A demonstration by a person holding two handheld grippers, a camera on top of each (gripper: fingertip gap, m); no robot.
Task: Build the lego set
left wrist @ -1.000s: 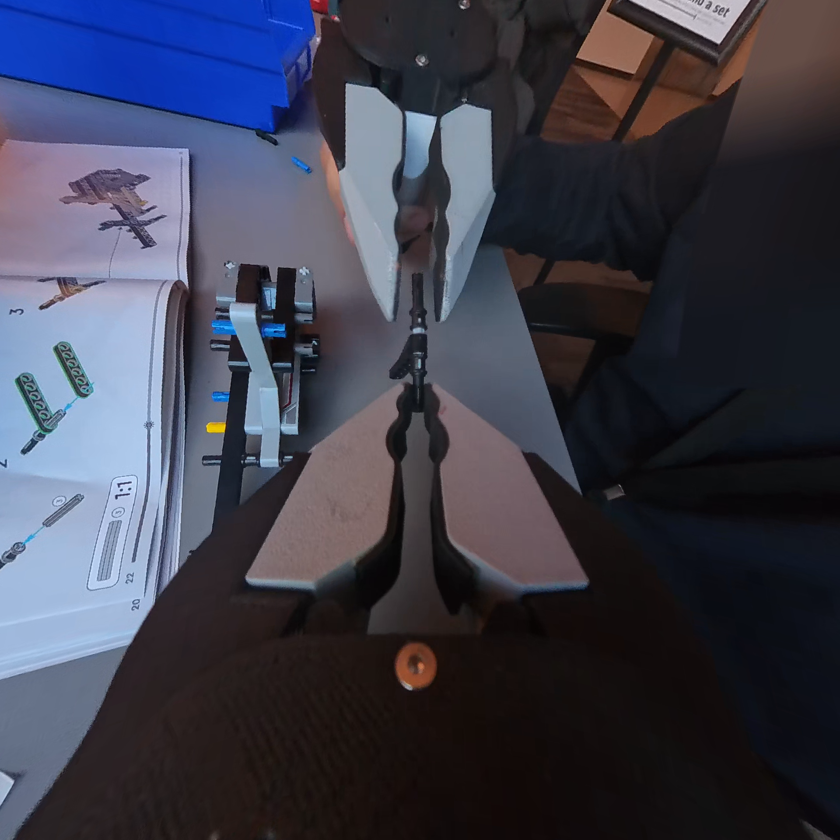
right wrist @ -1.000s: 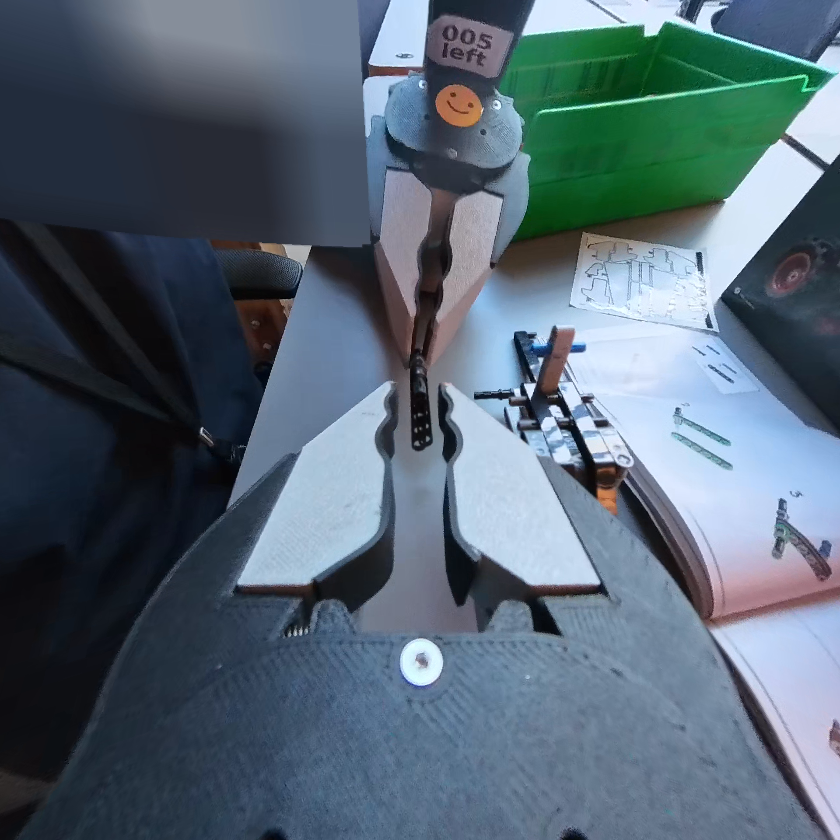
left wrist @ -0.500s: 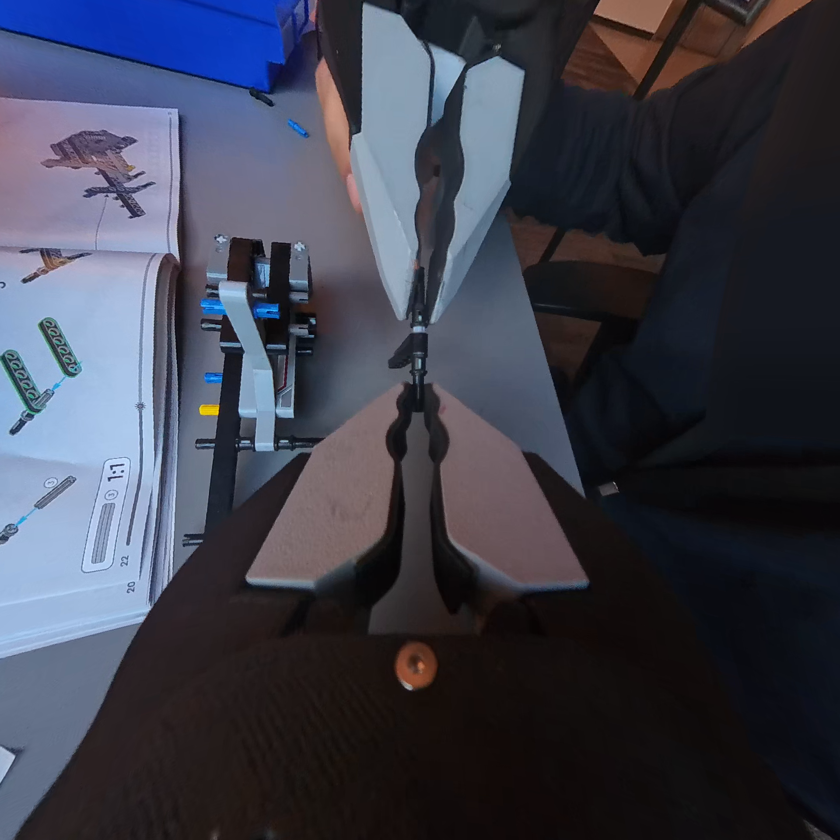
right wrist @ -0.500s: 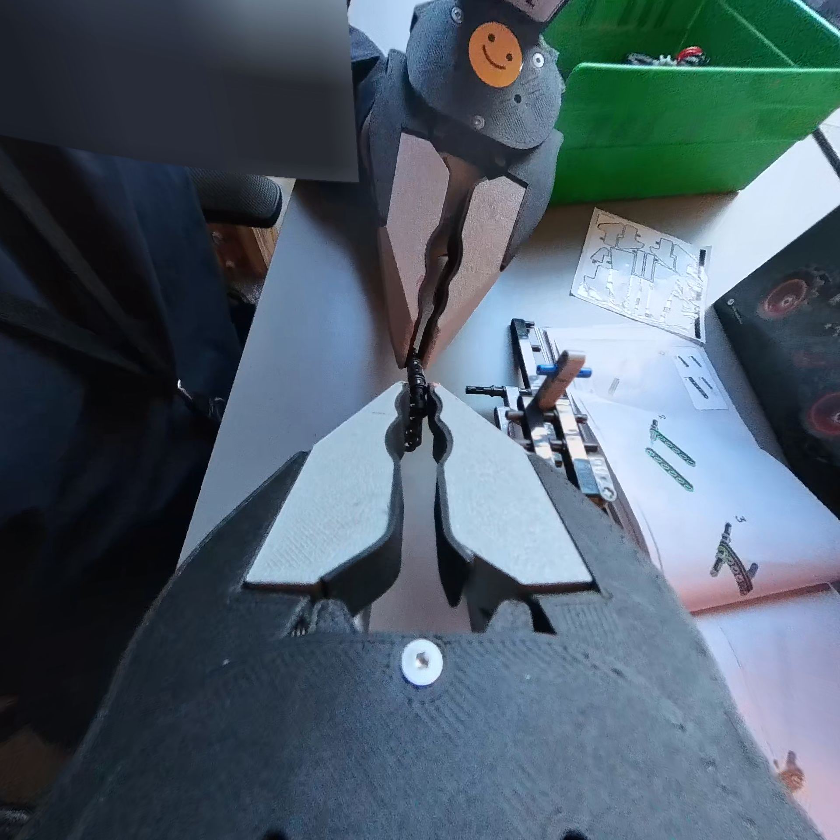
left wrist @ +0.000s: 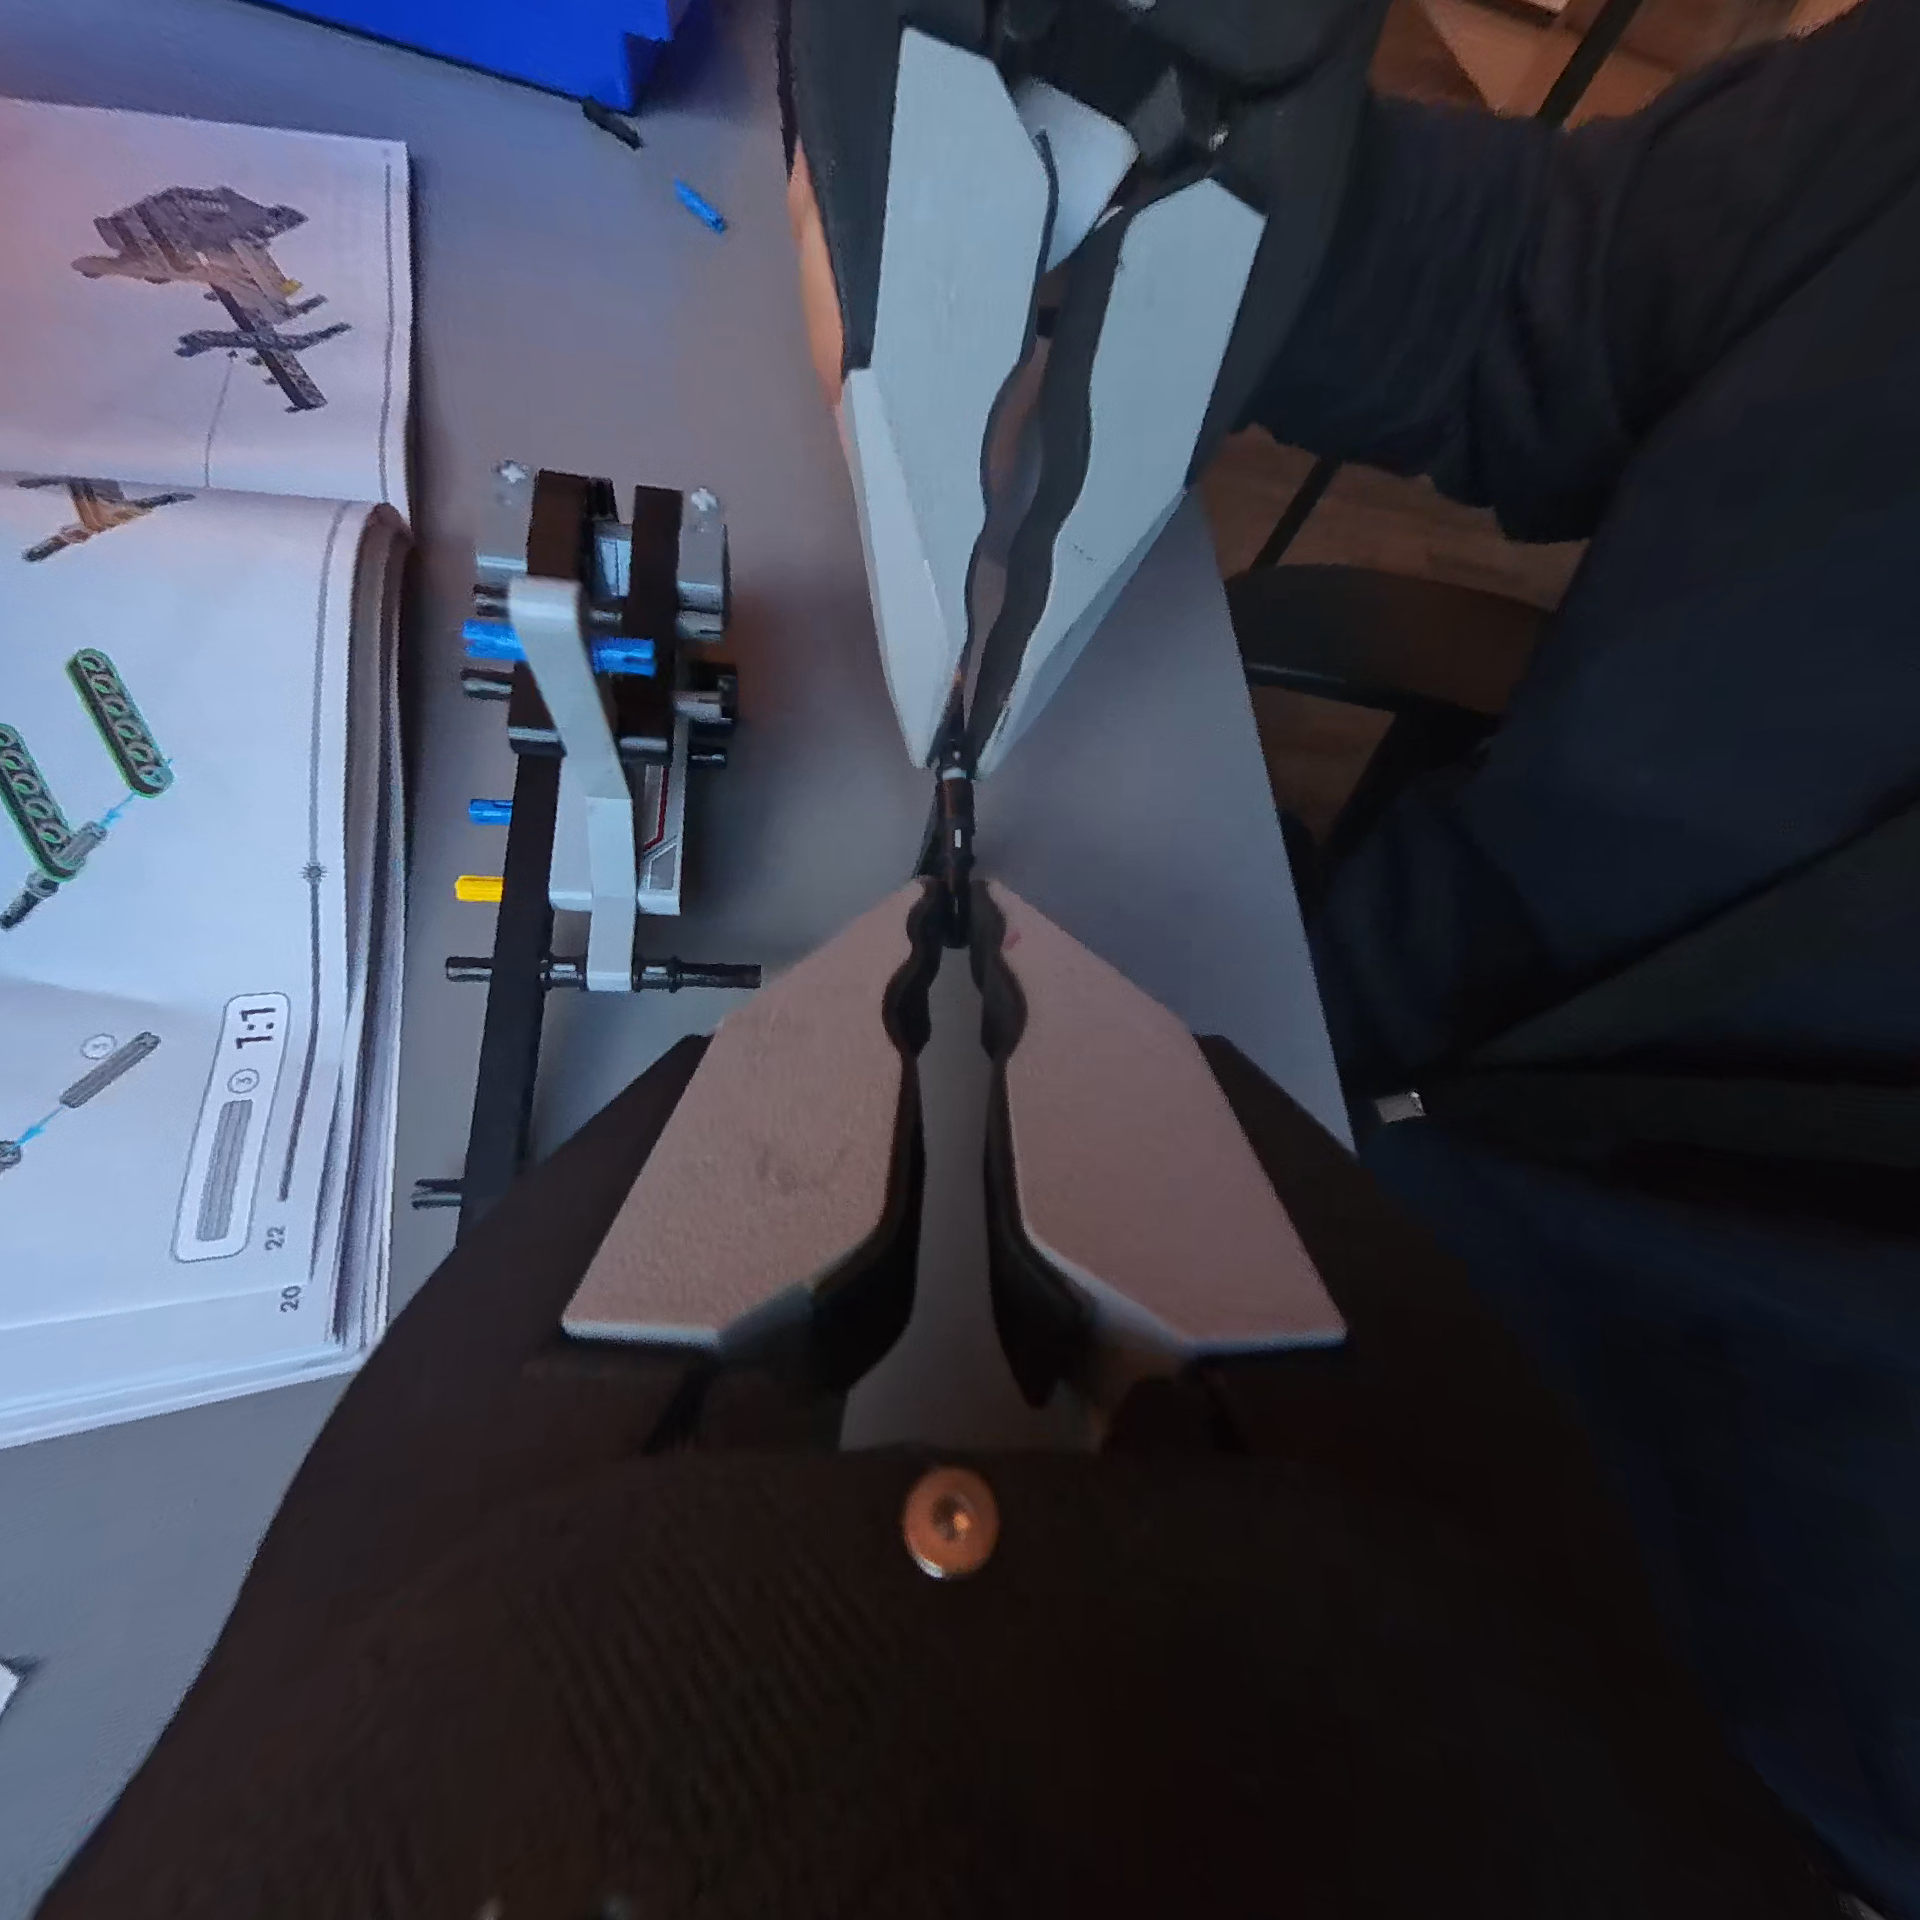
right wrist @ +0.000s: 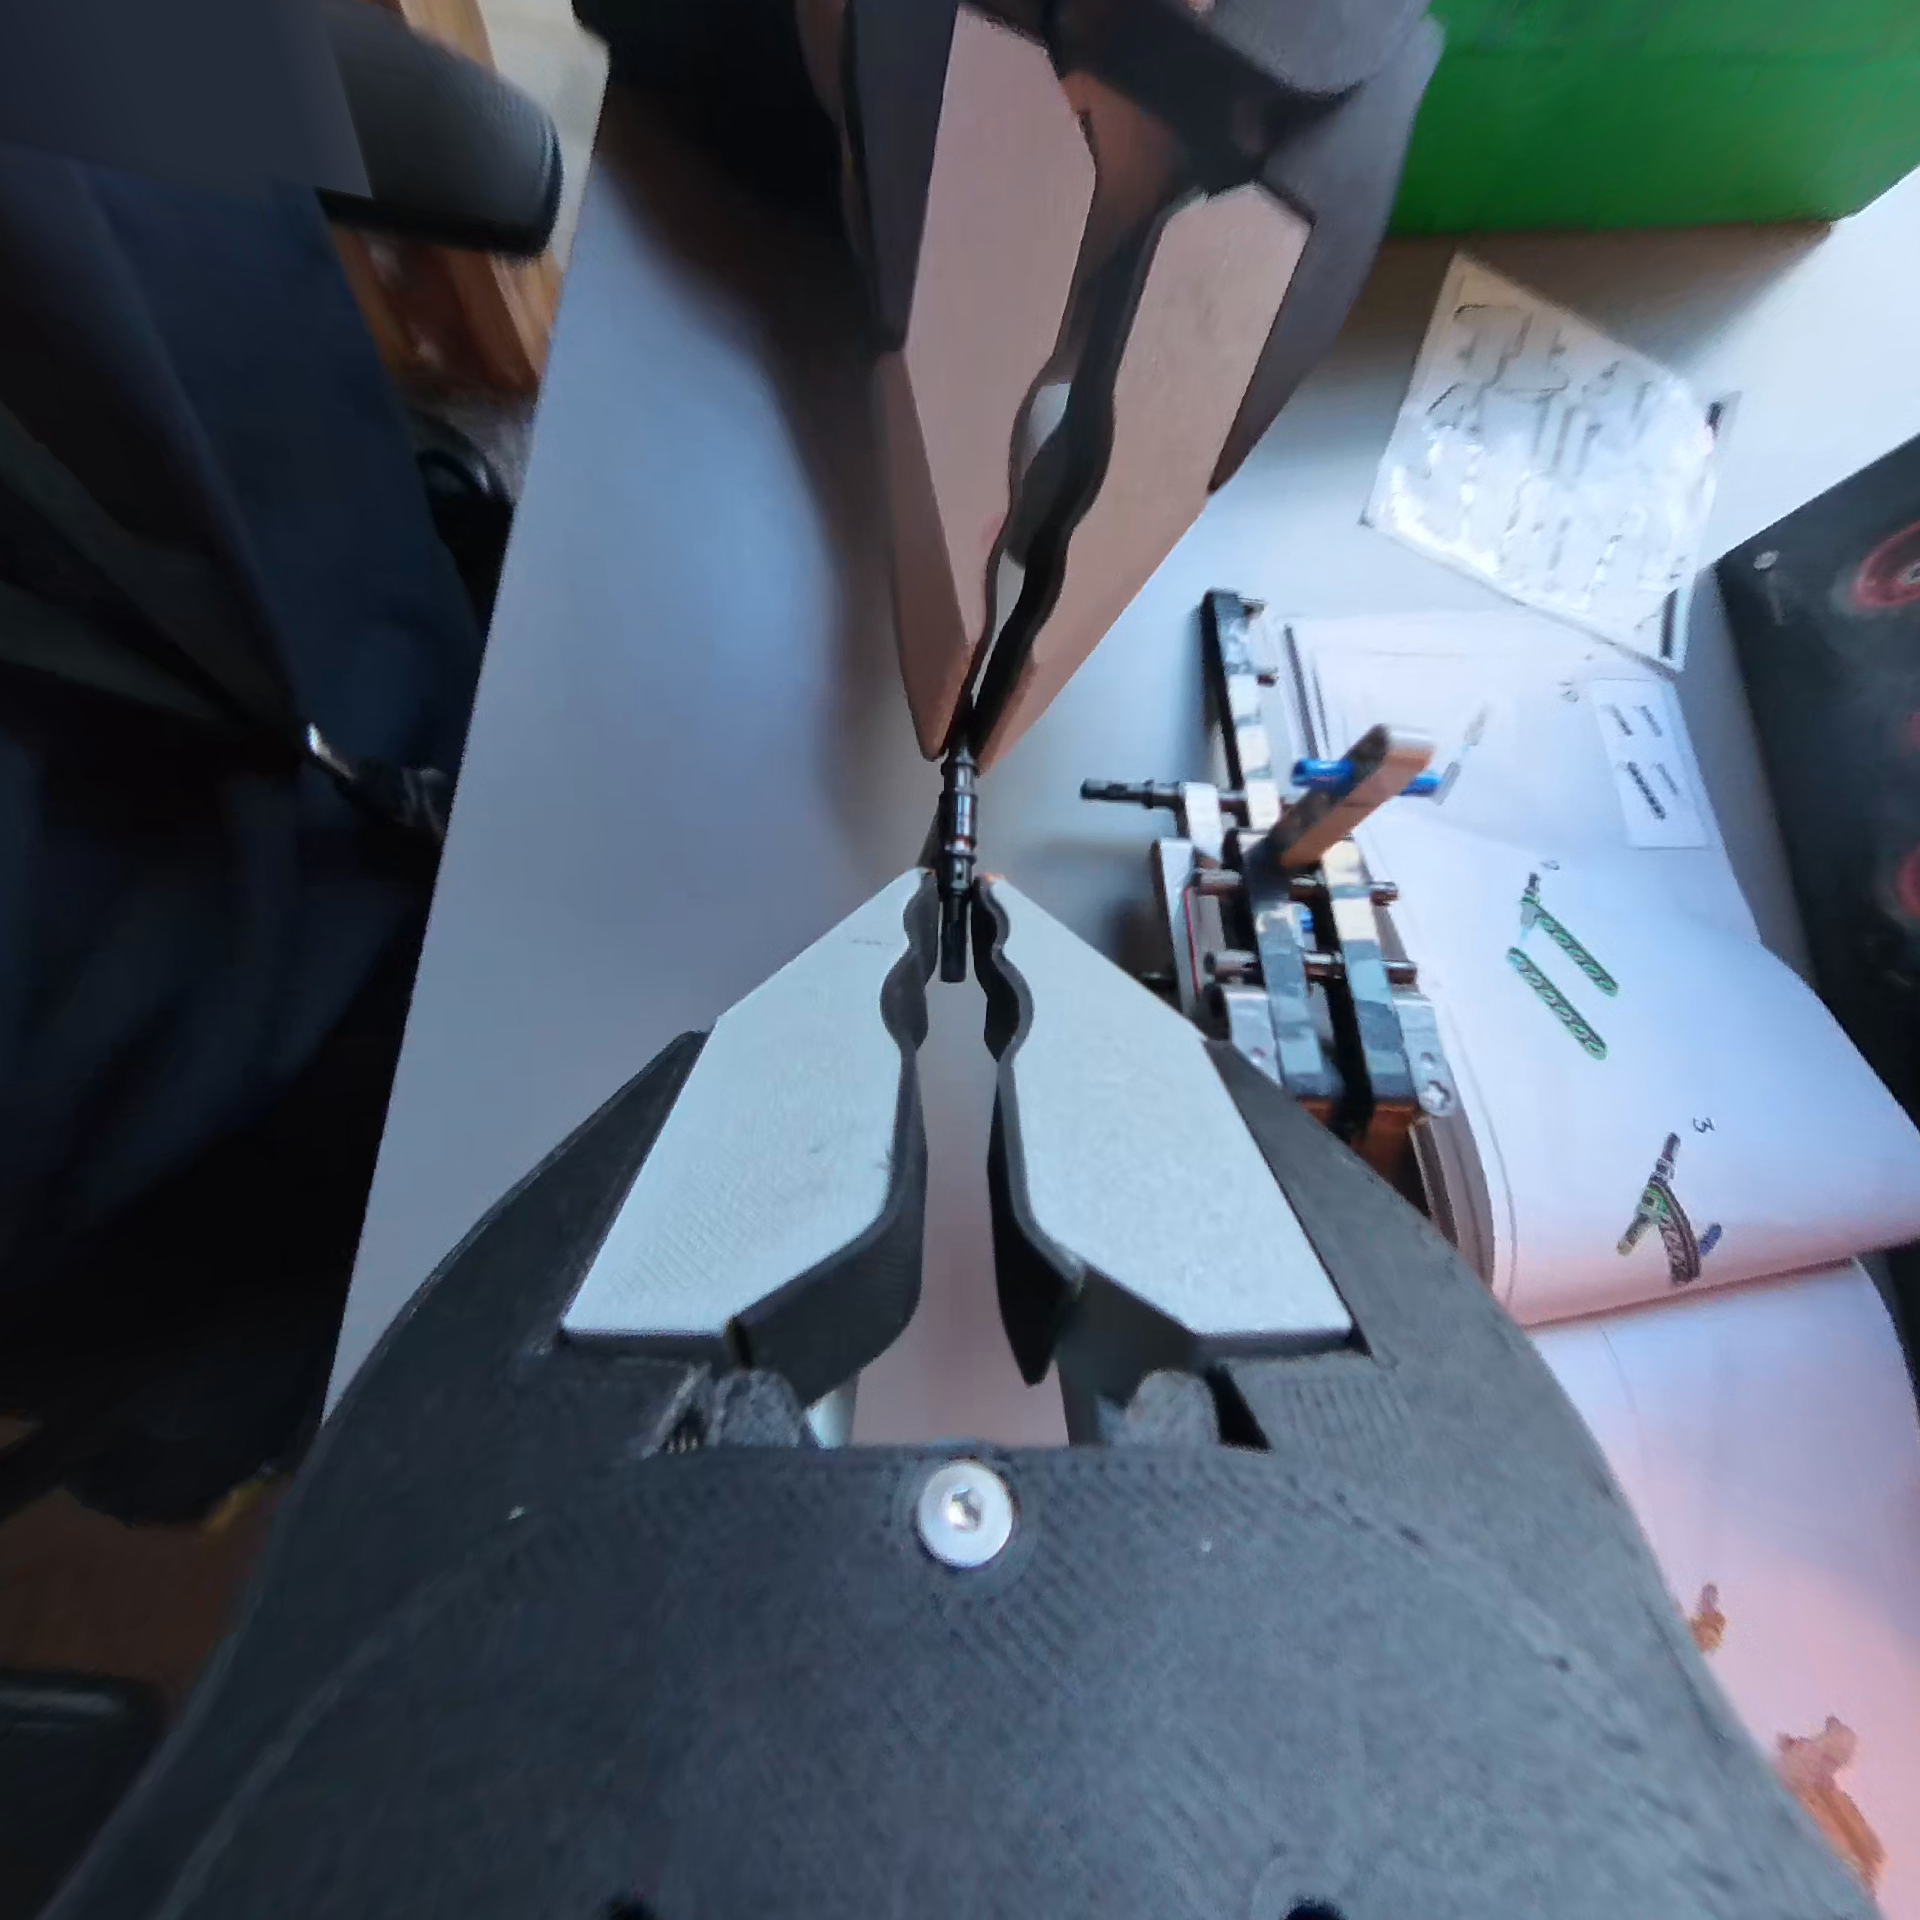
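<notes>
Booklet (left wrist: 197, 831) pages are spread at the left of the table (left wrist: 644, 343), with the grey-and-black model (left wrist: 603, 748) lain just beside them. Above the table edge, a thin black pin (left wrist: 954, 842) is pinched tip to tip between the left gripper (left wrist: 951, 909) and the right gripper (right wrist: 954, 914), both nearly closed on it.

Green bin (right wrist: 1662, 114) and blue bin (left wrist: 499, 31): cut off by the top edge. Booklet (left wrist: 187, 831): cropped at left. Black rod (right wrist: 956, 831): ends hidden between fingertips.
</notes>
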